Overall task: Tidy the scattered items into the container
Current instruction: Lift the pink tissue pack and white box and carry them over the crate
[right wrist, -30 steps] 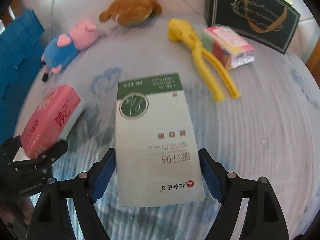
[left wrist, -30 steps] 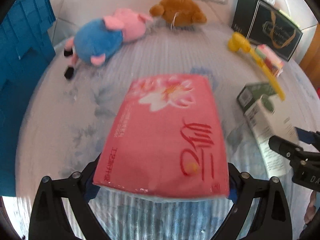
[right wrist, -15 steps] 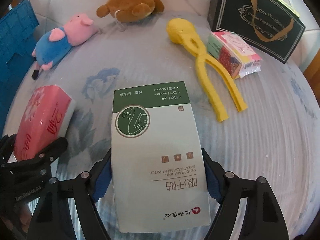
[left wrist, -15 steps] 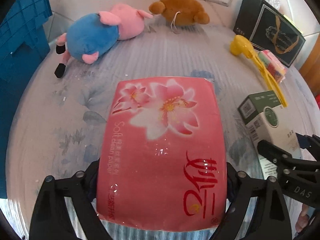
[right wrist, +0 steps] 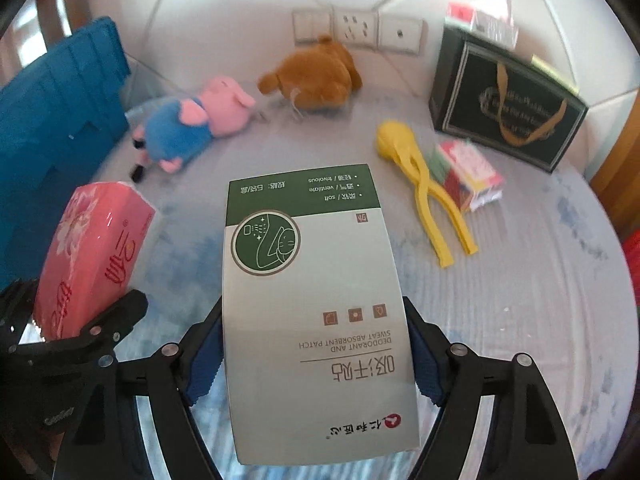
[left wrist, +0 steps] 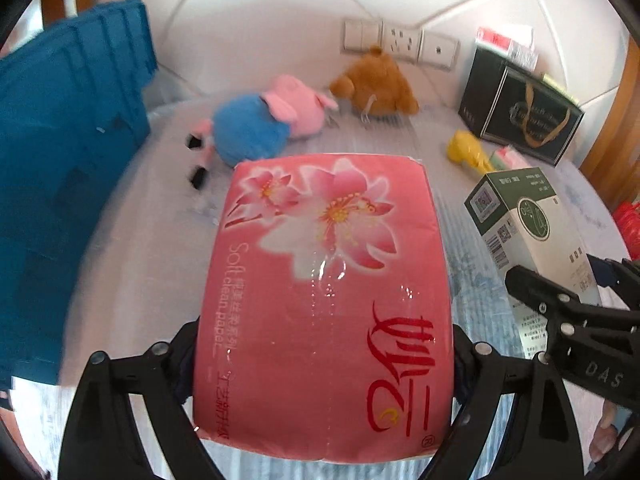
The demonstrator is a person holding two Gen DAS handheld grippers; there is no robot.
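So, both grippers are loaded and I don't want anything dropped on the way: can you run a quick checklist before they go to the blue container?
1. Left gripper clamps the pink tissue pack on both sides: ok.
2. Right gripper clamps the green and white box on both sides: ok.
3. Both items off the bed cover: ok, judging by the views.
4. Blue container in view, to the left: ok.
5. Room inside the container: cannot tell, its inside is hidden.
6. Grippers apart from each other: ok, though close.
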